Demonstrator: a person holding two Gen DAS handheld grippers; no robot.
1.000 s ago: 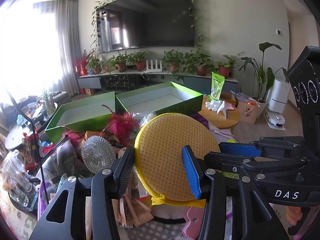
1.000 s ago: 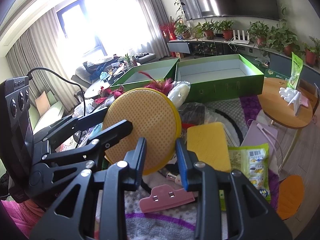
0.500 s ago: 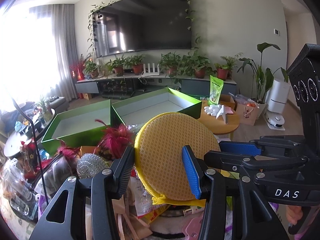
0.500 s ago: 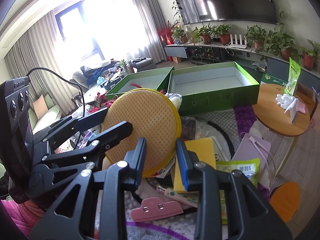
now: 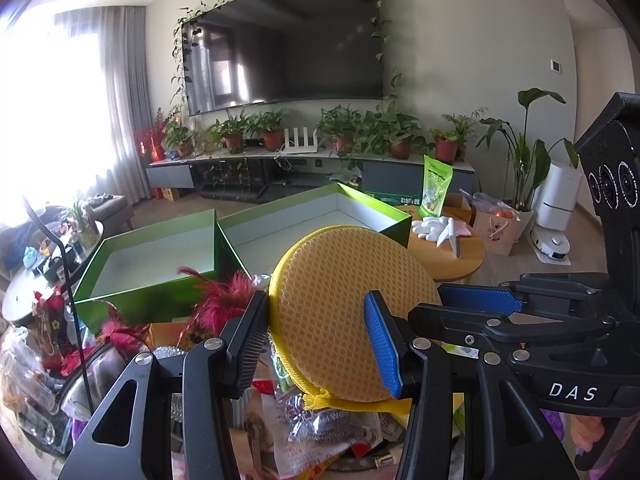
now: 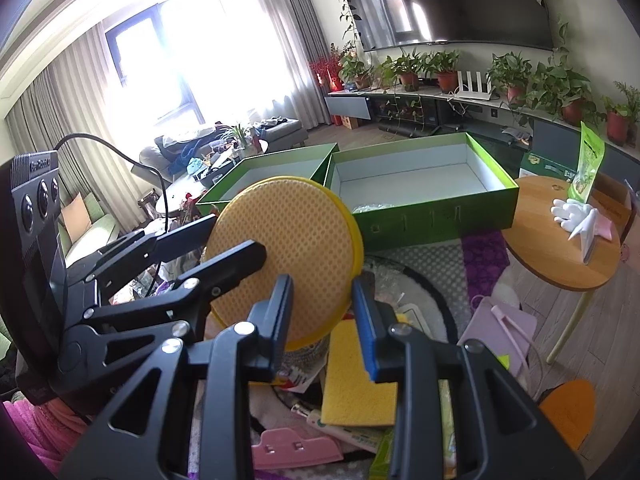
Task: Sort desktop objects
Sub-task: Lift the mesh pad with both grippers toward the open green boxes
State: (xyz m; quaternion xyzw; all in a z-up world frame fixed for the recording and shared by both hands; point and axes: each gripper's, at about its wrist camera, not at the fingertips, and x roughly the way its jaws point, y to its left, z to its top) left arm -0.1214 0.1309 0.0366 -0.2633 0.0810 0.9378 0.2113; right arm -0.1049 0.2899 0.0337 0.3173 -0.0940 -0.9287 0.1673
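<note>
A round yellow mesh scrub pad [image 5: 332, 320] [image 6: 280, 248] hangs in the air over the cluttered table, and both grippers are shut on it. My left gripper [image 5: 316, 304] has the pad's left half between its jaws; in the right wrist view the left gripper [image 6: 234, 234] comes in from the left, one finger across the pad's face and one behind it. My right gripper [image 6: 322, 284] clamps the pad's lower right part, and my right gripper [image 5: 432, 306] shows at the pad's right edge. Two open green boxes [image 5: 160, 308] [image 6: 440, 216] stand empty just beyond.
Below lie a flat yellow sponge [image 6: 352, 384], a pink clip [image 6: 296, 448], red feathers [image 5: 224, 304], snack bags and other small items. A round wooden side table [image 6: 560, 248] with a white hand-shaped stand [image 6: 572, 212] sits to the right. A TV cabinet with plants lines the far wall.
Both grippers have carried the pad together a little up and forward toward the green boxes. The clutter has slid lower in both views. Neither grip has changed.
</note>
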